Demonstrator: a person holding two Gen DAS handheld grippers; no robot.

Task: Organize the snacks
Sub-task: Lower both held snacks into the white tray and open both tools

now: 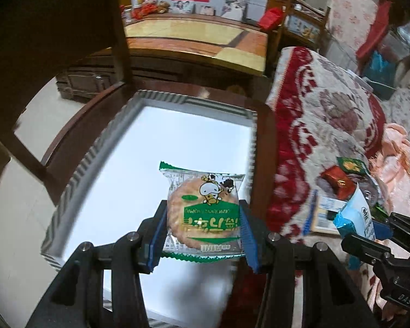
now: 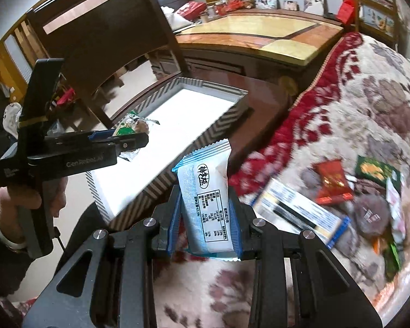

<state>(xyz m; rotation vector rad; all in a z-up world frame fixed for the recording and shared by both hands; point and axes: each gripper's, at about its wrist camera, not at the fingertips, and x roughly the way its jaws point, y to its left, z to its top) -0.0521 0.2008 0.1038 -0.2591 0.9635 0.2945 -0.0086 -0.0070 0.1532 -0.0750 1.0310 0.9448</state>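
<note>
My left gripper (image 1: 203, 213) is shut on a green-and-clear rice cracker packet (image 1: 202, 210) and holds it above the white inside of a striped box (image 1: 95, 153). My right gripper (image 2: 205, 205) is shut on a blue-and-white snack packet (image 2: 205, 199), held over the floral blanket just right of the box (image 2: 227, 120). In the right wrist view the left gripper (image 2: 128, 136) shows at the left with the cracker packet (image 2: 128, 127) over the box. The right gripper and its packet (image 1: 360, 218) show at the right of the left wrist view.
More snacks lie in a heap on the floral blanket (image 2: 369, 95): a red packet (image 2: 330, 180), a green packet (image 2: 374, 169), a round dark one (image 2: 371, 213), a long blue-edged box (image 2: 300, 210). A wooden chair (image 2: 101, 27) stands behind the box, a low table (image 2: 259, 32) beyond.
</note>
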